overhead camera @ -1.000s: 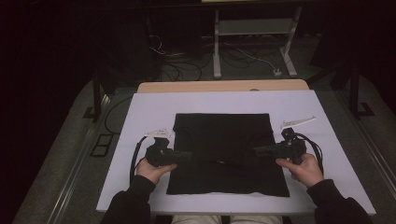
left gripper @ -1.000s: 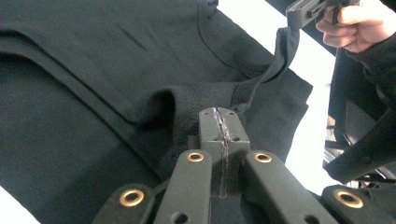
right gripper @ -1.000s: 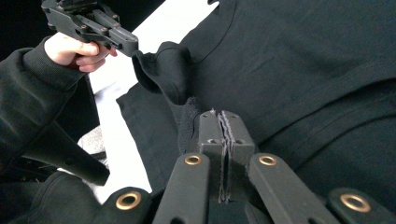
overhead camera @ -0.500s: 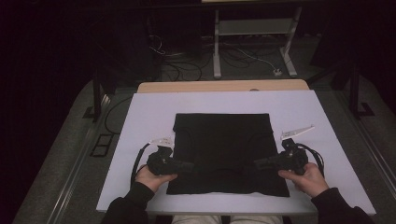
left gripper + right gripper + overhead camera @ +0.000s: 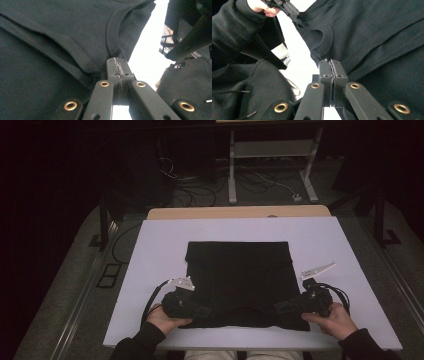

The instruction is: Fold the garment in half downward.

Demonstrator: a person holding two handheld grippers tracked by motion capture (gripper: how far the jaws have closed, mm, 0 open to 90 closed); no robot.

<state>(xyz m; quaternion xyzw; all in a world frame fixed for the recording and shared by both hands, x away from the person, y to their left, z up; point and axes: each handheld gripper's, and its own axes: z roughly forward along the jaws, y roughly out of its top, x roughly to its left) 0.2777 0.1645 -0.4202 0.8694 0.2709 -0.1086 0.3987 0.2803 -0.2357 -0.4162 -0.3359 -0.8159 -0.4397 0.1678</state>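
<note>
Both pairs of jaws are pressed fully together on the near edge of a black T-shirt (image 5: 239, 282), the left gripper (image 5: 117, 65) pinching the fabric just beside one end of the curved neckband (image 5: 111, 32), the right gripper (image 5: 330, 65) pinching it just beside the other. Gripping either side of the collar lets the person keep that edge taut and level, which looks like the way to draw or fold the garment evenly rather than bunching it. From the high view the left gripper (image 5: 200, 311) and right gripper (image 5: 282, 307) sit at the two near corners of the folded shirt, jaws pointing inward toward each other, each held in a hand (image 5: 167, 319) whose dark sleeve enters from the bottom edge. The shirt lies flat as a neat dark rectangle in the middle of the white table (image 5: 150, 250), its far edge well short of the table's far side. Beyond the table, cables (image 5: 200, 190) and a metal stand (image 5: 270, 165) sit on the dim floor.
</note>
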